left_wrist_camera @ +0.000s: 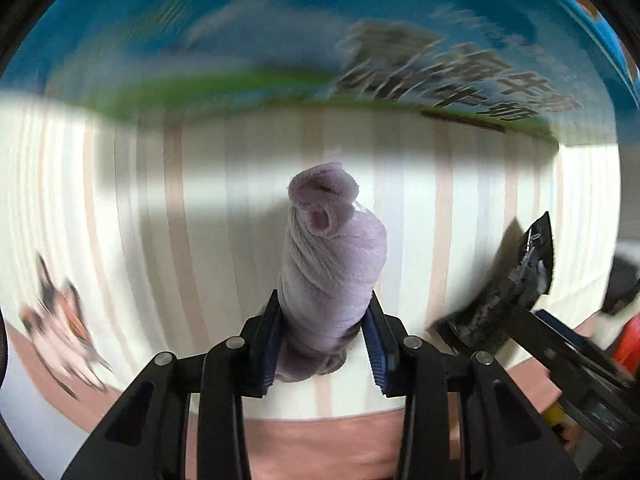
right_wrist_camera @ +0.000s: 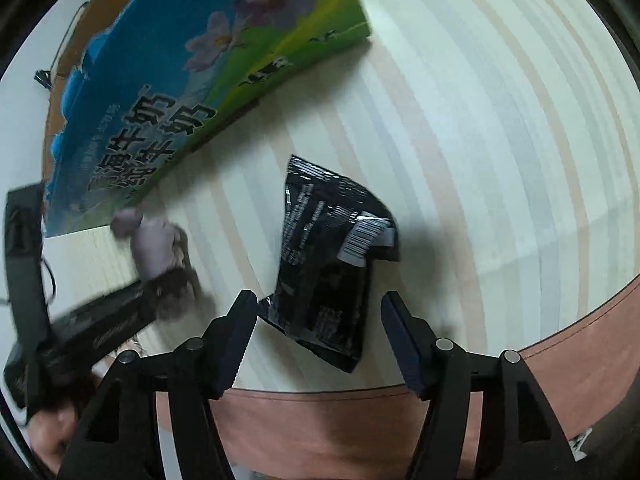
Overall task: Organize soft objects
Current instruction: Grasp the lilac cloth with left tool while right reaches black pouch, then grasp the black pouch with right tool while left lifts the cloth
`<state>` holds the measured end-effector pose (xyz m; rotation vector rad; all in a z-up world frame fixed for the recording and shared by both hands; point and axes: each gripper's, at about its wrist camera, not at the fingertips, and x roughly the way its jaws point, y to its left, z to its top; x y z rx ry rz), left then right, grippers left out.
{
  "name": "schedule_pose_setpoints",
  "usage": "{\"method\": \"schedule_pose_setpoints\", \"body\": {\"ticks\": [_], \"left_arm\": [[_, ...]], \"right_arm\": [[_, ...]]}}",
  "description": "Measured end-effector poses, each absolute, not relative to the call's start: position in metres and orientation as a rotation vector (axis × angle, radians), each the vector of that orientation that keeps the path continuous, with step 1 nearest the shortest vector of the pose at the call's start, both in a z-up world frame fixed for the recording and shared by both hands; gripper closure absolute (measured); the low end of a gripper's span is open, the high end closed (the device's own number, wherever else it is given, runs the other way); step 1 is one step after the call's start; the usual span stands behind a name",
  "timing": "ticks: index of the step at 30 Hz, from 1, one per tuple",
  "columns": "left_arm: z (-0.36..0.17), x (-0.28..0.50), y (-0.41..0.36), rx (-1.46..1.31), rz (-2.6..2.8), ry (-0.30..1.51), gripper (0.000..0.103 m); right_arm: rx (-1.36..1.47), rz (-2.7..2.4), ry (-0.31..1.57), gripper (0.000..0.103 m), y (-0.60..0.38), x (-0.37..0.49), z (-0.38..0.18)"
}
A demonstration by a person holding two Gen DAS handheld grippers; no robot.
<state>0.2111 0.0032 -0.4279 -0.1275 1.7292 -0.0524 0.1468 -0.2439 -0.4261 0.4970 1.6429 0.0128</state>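
Pinching a fuzzy lilac roll (cylindrical, soft).

striped cloth surface in cream, grey and pale pink, edged by a plain pink band. lying on it: black foil packet, rolled lilac sock, blue-and-green printed carton further back.

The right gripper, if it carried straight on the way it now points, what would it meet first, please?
Most likely the black foil packet, which lies on the striped cloth between the open fingers of the right gripper. Depth is hard to judge here.
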Motion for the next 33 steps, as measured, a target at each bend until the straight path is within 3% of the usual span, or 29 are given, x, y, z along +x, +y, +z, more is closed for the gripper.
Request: {"method": "schedule_pose_setpoints", "body": {"ticks": [6, 15, 19, 21, 24, 31, 33], "left_arm": [[-0.435, 0.181, 0.026, -0.349, -0.019, 1.781, 0.069], [-0.447, 0.152, 0.003, -0.228, -0.094, 1.831, 0.064], [-0.443, 0.155, -0.006, -0.290, -0.159, 1.839, 0.063], [-0.437, 0.159, -0.004, -0.322, -0.168, 1.830, 0.062], [-0.433, 0.165, 0.004, -0.329, -0.165, 1.815, 0.051], [-0.457, 0.156, -0.018, -0.290, -0.153, 1.870, 0.051], [-0.459, 0.156, -0.021, -0.252, -0.150, 1.863, 0.051]], "right_arm": [[0.223, 0.011, 1.739, 0.036, -0.198, 0.153, -0.447], [-0.045, 0.150, 1.812, 0.042, -0.177, 0.140, -0.450], [0.019, 0.163, 1.818, 0.035, -0.194, 0.134, -0.443], [0.148, 0.158, 1.816, 0.024, -0.209, 0.136, -0.439], [0.252, 0.116, 1.793, 0.024, -0.229, 0.139, -0.436], [0.251, 0.035, 1.838, 0.024, -0.228, 0.148, -0.461], [0.197, 0.015, 1.811, 0.032, -0.221, 0.149, -0.458]]}}
